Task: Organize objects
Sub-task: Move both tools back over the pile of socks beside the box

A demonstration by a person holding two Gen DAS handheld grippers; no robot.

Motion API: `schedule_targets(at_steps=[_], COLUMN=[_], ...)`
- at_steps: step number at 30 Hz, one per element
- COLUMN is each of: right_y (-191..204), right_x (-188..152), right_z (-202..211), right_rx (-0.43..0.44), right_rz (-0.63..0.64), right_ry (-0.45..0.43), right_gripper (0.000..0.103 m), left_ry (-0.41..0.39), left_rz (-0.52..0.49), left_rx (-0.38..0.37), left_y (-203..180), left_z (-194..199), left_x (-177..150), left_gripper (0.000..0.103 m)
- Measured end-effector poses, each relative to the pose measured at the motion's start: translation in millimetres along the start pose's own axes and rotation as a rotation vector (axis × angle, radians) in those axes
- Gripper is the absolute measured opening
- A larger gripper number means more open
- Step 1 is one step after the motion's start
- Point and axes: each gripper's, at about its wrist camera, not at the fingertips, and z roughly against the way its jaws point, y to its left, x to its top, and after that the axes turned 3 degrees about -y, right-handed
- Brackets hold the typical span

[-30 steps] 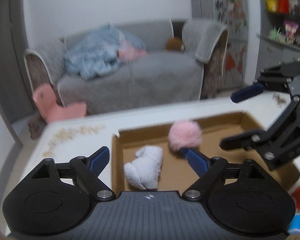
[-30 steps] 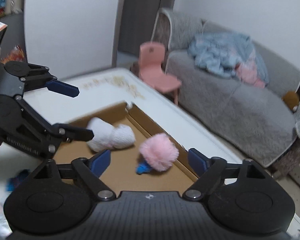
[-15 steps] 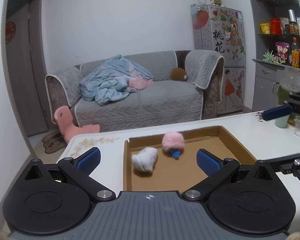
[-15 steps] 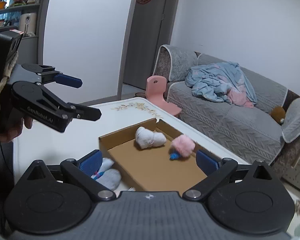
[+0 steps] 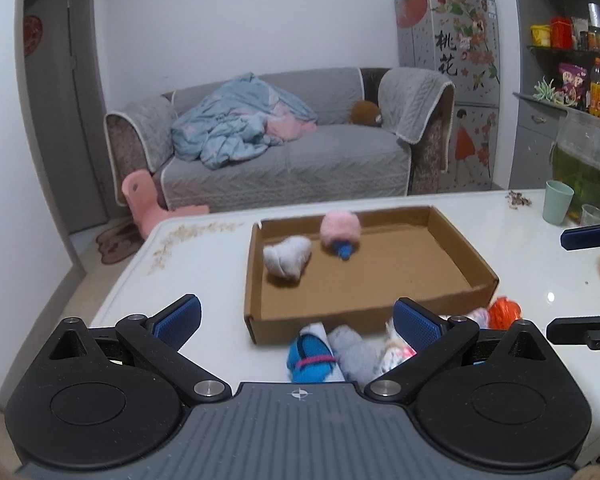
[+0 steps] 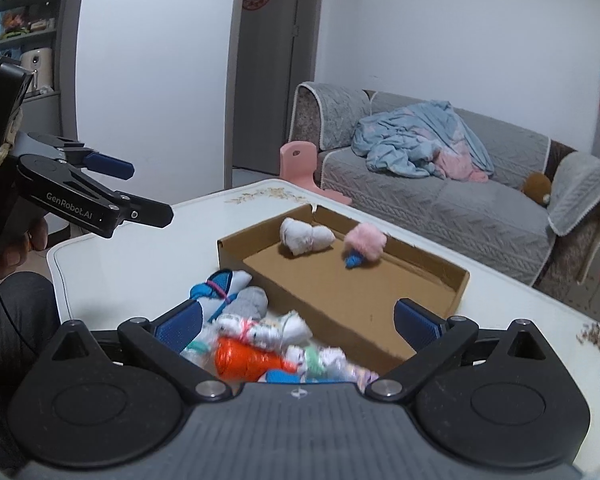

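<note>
Hovering low in the right wrist view, the right gripper (image 6: 298, 320) stands wide open with nothing between its blue pads, aimed over a heap of rolled socks at the bottom centre of the frame; the left gripper (image 5: 296, 314), likewise spread wide and empty, frames the same heap from its own side. Nearest the right gripper lies the orange roll (image 6: 242, 360), with a blue-and-white roll (image 6: 216, 292) and a grey roll (image 6: 250, 304) up and to the left, and some pale patterned rolls (image 6: 268, 330) between; I count about six in the heap, though blur hides the exact number. These bundles look soft, light and springy, so a pinch across the thick middle of one roll should hold it, while a grip near a loose cuff may let it unravel. Beyond the heap, touching its near wall, sits one cardboard tray (image 6: 432, 280) on the white table (image 6: 140, 252). Inside, toward the centre of the frame, rest two things: a white sock roll (image 6: 306, 236) and a pink fluffy ball (image 6: 366, 242) with a blue end.
</note>
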Motion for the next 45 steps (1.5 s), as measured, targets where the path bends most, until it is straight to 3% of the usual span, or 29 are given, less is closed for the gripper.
schedule_targets(at_steps=[7,15,19,26,31,35,39,45], right_y=[0,-14,-23,-30,-38,-44,-49,-46], right_x=[-24,-82,-103,-114,-119,-122,-122,-118], right_z=[9,8,2,-13,-19,-21,-16,-15], right_rx=[-0.028,-0.157,-0.189,-0.189,-0.171,-0.175,-0.192,-0.185], right_rz=[-0.054,-0.165,-0.218,-0.221,-0.244,-0.265,-0.279,-0.286], right_ry=[0.019,0.095,0.13,0.15,0.162,0.176,0.174,0.157], right_gripper=[0.102,0.102,0.102,0.098,0.089,0.082,0.082,0.083], left_ry=[0.063,0.205,0.232,0.223,0.234,0.251,0.269,0.248], left_rz=[-0.01,0.0,0.001,-0.022,-0.029,0.01,0.061,0.072], left_rx=[0.032,0.024,-0.001,-0.053,-0.069,-0.017,0.046,-0.034], left_y=[-2,7,9,-6,-4,17,40,27], left_z=[-6,-36,-40,-52,-55,-53,-46,-37], left_x=[-23,-92,-113,-113,-115,-117,-121,-111], left_gripper=[0.103,0.103,0.103,0.103,0.103,0.103,0.103,0.103])
